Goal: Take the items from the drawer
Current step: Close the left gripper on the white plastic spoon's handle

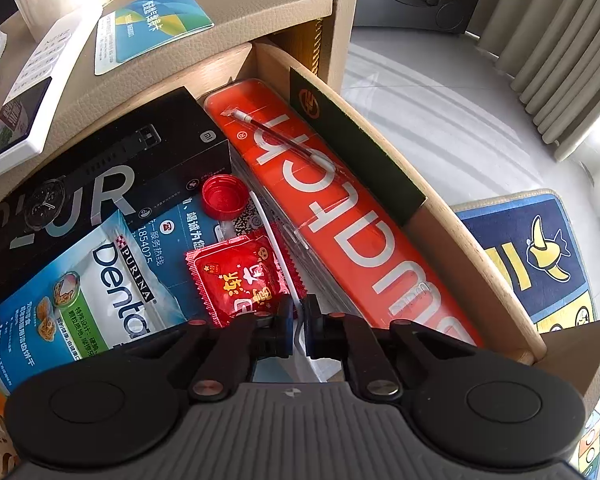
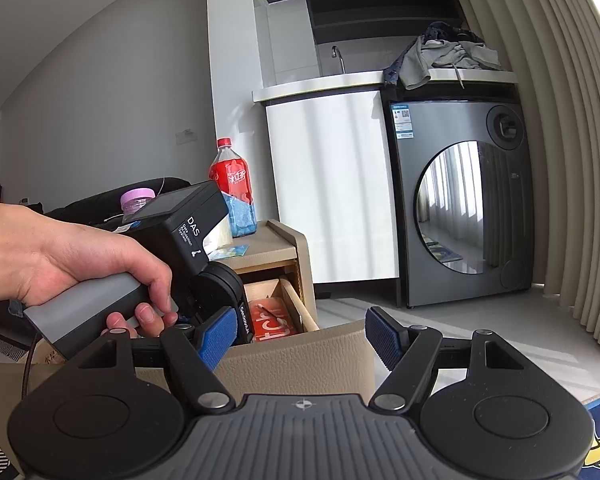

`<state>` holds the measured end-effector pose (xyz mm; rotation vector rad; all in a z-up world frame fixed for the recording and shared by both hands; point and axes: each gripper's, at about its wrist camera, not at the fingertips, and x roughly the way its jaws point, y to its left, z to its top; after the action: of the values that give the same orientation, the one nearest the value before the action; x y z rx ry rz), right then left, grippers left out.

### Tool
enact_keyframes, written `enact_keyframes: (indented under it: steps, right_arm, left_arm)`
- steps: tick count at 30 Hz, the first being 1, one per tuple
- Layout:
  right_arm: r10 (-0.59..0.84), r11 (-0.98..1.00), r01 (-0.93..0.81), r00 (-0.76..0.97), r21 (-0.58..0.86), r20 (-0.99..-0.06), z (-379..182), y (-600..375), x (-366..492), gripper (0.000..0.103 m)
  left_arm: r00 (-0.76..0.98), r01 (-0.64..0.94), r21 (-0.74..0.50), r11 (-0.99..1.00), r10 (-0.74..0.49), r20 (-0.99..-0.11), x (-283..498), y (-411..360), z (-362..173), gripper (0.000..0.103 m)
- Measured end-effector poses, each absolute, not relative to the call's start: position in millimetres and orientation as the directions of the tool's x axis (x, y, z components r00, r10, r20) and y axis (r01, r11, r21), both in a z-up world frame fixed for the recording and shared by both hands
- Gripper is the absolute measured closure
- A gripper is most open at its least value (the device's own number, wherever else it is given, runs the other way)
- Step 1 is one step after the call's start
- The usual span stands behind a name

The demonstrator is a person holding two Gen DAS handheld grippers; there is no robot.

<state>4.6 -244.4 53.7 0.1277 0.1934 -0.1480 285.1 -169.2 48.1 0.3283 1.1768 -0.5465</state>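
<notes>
Your left gripper dips into the open drawer, fingers pinched on a thin white stick running toward 11 o'clock. Your right gripper hovers level outside, fingers apart.

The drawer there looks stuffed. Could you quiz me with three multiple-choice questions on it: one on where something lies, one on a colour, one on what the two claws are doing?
1. Where does the pen lie?
A. on the orange box
B. on the dog treat bag
C. on the floor

2. What colour is the loose bottle cap?
A. blue
B. red
C. white

3. How do the two grippers stand?
A. both wide open
B. left nearly shut, right open
C. left open, right shut

Answers:
1. A: the pen rests aslant on the orange box in the drawer.
2. B: the cap is red, beside the black watch box.
3. B: the left gripper pinches a thin white strip by the red sachet; the right gripper gapes over the beige top.
</notes>
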Motion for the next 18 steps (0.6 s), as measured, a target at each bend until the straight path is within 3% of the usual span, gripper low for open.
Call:
enact_keyframes:
  steps: [8,18]
  right_arm:
    - [-0.133,0.982,0.157,0.970,0.107,-0.202,53,-243,6,0.028]
    - [-0.127,0.984,0.148,0.971,0.094,-0.201,53,-240,5,0.028]
  left_arm:
    - [0.307,0.573,-0.043,0.818,-0.263,-0.915,281,-155,63,0.098]
    - [0.400,0.569,0.042,0.821,-0.232,-0.887,265,-148,77,0.098]
